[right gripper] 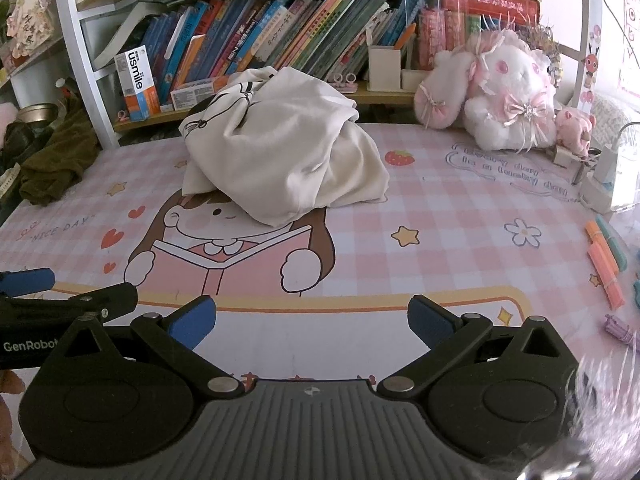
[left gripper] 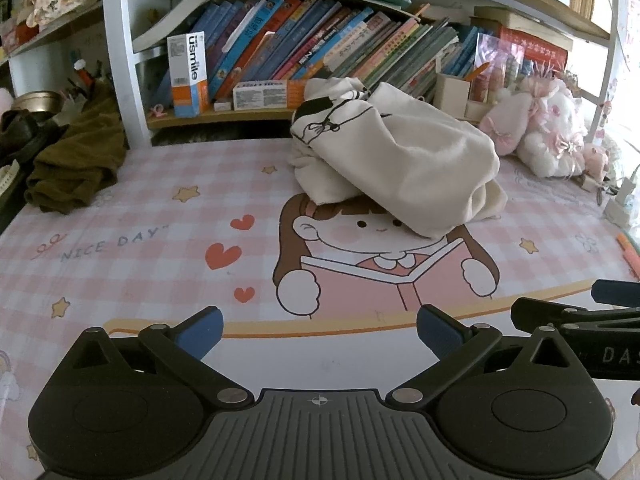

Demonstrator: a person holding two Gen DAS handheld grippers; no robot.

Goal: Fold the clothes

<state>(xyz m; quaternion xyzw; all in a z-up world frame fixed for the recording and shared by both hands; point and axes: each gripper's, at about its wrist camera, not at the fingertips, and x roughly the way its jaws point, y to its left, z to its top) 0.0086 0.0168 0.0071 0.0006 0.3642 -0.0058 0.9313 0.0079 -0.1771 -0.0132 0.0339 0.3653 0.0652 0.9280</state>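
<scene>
Across the middle of both frames, a cream garment [left gripper: 400,160] [right gripper: 280,148] lies crumpled on the pink checked mat [left gripper: 140,208] [right gripper: 440,216], below the bookshelf [left gripper: 320,48]. Low in each frame, the left gripper [left gripper: 319,330] and right gripper [right gripper: 312,320] sit side by side with jaws spread wide, holding nothing, well apart from the garment. At left lies an olive cloth [left gripper: 76,160].

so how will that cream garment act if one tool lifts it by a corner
The cream garment lies in a soft crumpled heap with loose folds, so it is probably floppy and would drape and unfurl. It looks light for its bulk. The fabric seems matte, so likely not slippery.
</scene>
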